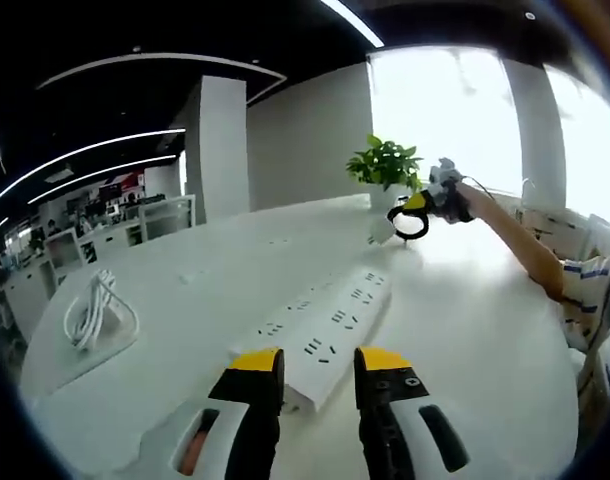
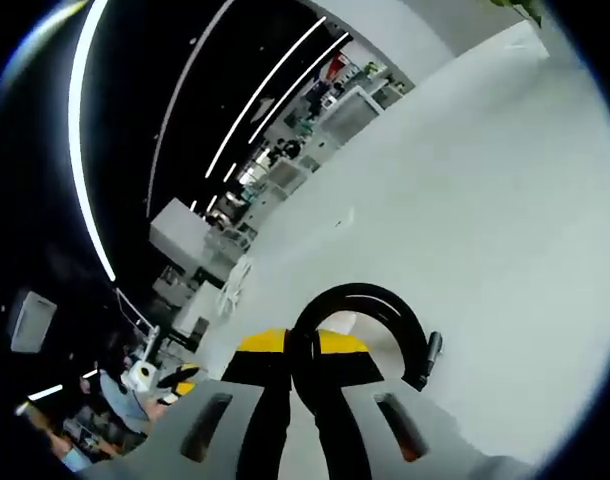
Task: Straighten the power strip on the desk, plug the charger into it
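One power strip (image 1: 320, 335) on the white desk (image 1: 465, 330), its near end sitting between the left gripper (image 1: 319, 372)'s parted jaws. Past the strip's far end, the right gripper (image 1: 417, 210) is clamped on one looped black cable (image 2: 370, 315); charger body is hard to make out. One white cord bundle (image 1: 97, 312) off left, one plant (image 1: 387, 165) behind.

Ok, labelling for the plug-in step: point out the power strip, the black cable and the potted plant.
power strip (image 1: 320, 335): left gripper view, top face.
black cable (image 2: 370, 300): right gripper view, top of loop.
potted plant (image 1: 385, 163): left gripper view, leaves.
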